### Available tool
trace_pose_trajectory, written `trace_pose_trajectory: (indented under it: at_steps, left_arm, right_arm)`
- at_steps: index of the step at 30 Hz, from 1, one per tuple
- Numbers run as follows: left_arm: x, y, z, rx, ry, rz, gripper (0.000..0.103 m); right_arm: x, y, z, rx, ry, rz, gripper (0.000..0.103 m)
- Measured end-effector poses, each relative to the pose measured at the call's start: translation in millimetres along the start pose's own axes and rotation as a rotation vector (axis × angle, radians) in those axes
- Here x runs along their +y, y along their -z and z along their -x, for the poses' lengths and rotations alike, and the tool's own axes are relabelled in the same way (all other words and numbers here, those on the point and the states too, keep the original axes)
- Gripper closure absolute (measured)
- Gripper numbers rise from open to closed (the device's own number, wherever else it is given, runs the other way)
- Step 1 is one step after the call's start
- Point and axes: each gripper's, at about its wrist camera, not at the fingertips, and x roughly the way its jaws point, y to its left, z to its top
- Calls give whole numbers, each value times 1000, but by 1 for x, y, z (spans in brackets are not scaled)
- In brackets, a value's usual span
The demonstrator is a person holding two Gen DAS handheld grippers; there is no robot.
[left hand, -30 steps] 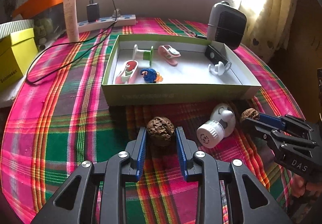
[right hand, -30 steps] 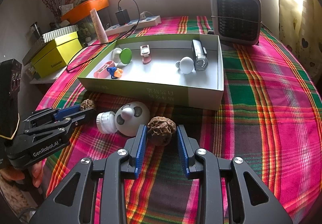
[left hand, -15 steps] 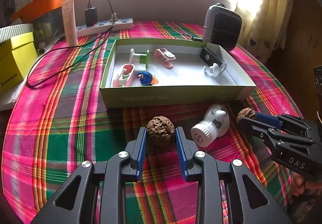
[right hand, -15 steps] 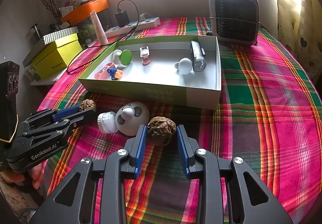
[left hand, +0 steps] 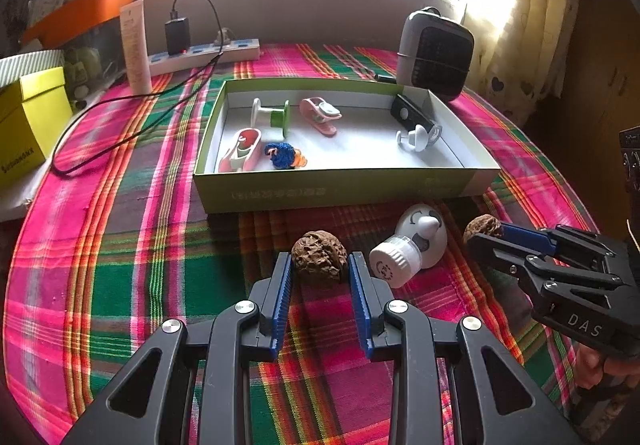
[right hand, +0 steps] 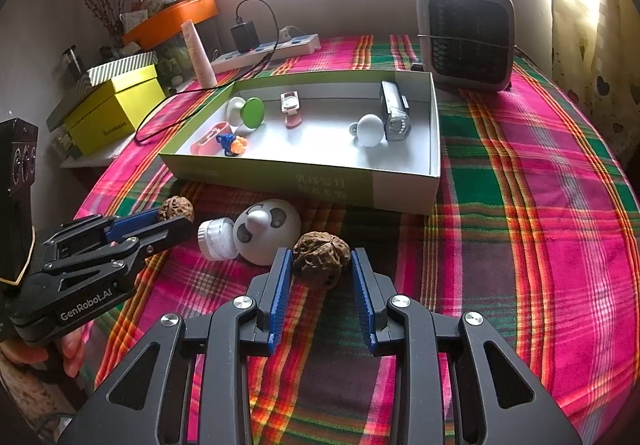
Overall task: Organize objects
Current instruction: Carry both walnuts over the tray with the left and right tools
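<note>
Both views have drawn back and risen a little over the last second, so the green box (left hand: 340,189) now sits nearer mid-frame, while each walnut stays put between its blue pads. Left hand-held gripper (left hand: 320,273), at the bottom centre of its own view, is closed to the width of one walnut (left hand: 319,259) and grips it by the sides. Right hand-held gripper (right hand: 320,271) pinches a second walnut (right hand: 321,259) the same way, low in its frame. Each one appears in the other's view too, at the frame edge, nut at the tips. Between them on the plaid tabletop (left hand: 120,245) lie a white panda-faced dome (right hand: 267,231) and a small white ribbed cap (right hand: 216,239), touching or nearly so. Gripping across the shell probably stops the round nuts rolling. Small toys and clips already fill the box, so it is likely where the nuts go
</note>
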Motion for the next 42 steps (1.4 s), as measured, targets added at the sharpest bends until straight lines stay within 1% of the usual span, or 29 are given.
trace_pose_trajectory:
  at_steps: [20,31,42]
  left_arm:
    - [-4,-12,10,-34,3,-3,77]
    - [-5,-31,9,-55,10,-4,77]
    - [-4,-54,-9,-50,17,-2,77]
  right_arm:
    - [1,-10,11,-41,-4,0,72]
    - [1,-31,12,-71,-3,25,72]
    - [-3,-60,0,-86,9,47,72]
